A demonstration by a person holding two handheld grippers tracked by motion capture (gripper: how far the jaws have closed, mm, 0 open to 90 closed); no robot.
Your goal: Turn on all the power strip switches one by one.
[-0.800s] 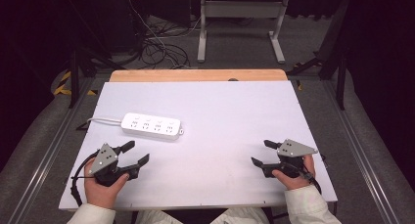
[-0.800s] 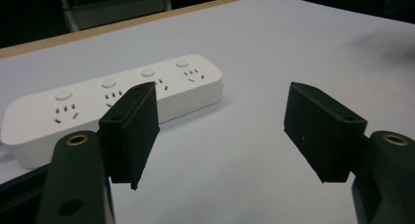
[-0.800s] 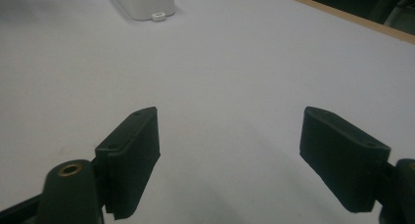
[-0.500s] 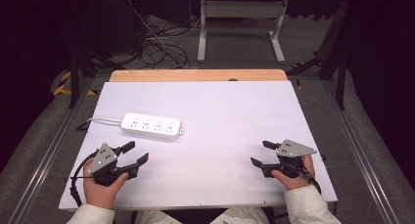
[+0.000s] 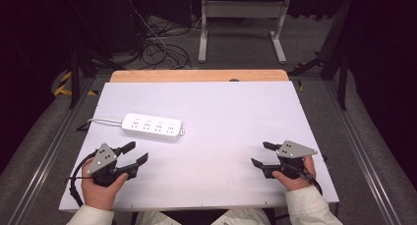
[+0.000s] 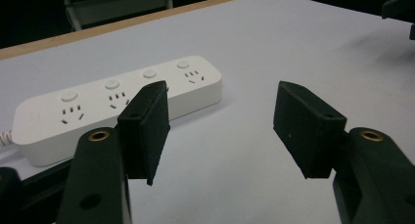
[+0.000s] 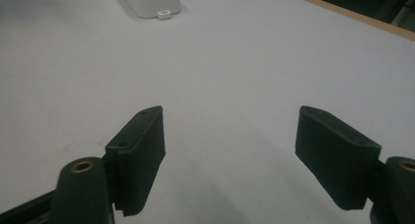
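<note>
2 grippers: jaws spread, holding nothing
Left gripper [image 5: 135,154]: at 7 o'clock
Right gripper [image 5: 261,154]: at 4 o'clock
Power strip [image 5: 151,126]: at 10 o'clock on table [image 5: 231,112]

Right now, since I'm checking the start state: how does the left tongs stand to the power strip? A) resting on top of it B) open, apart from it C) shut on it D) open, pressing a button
B: the left tongs is open, nothing between its jaws, and bare table separates it from the power strip.
</note>
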